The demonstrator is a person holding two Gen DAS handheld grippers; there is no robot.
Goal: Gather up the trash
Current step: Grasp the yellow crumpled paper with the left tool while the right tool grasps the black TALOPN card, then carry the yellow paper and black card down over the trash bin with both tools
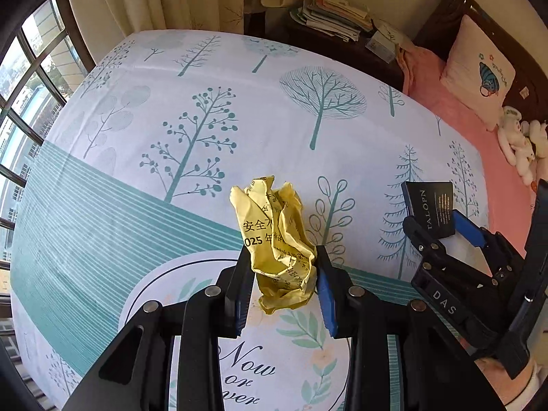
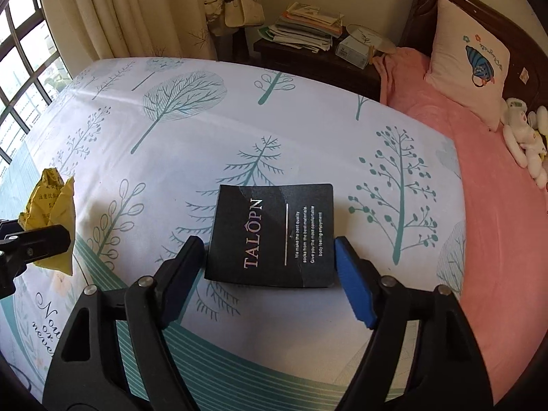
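A crumpled yellow paper ball [image 1: 277,233] with black print sits between the pads of my left gripper [image 1: 282,253], which is shut on it just above the tree-print bedsheet [image 1: 205,120]. The same ball [image 2: 51,202] and left gripper [image 2: 34,239] show at the left edge of the right wrist view. A black card [image 2: 274,236] marked TALOPN lies flat on the sheet. My right gripper [image 2: 267,239] straddles it, open, one finger close to each side edge with a thin gap. From the left wrist view the card [image 1: 430,205] and right gripper [image 1: 435,226] are at the right.
A pink blanket [image 2: 479,188] covers the right of the bed, with a pillow [image 2: 469,65] and plush toys [image 2: 527,137] by the dark headboard. A nightstand stacked with papers [image 2: 304,30] stands behind the bed. Curtains [image 2: 137,10] and a window [image 1: 27,102] are at the left.
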